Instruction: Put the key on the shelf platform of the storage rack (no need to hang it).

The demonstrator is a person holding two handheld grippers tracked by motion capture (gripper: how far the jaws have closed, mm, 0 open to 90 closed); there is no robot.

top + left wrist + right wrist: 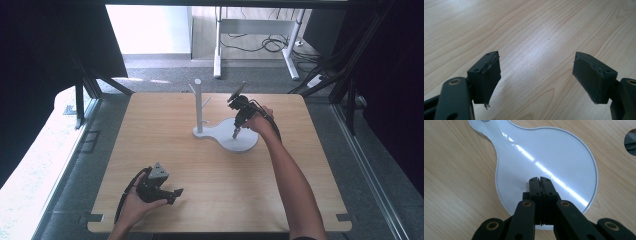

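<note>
From up here the person's forearms run off the bottom edge. The closed black right gripper [540, 180] covers part of the flat white plastic stand base [564, 152]; whether its tips touch the base, I can't tell. The base's narrow end is cut off at the top.

white stand [226, 135] with flat rounded base, upright branched post at its left end, mid-table, far side
</note>
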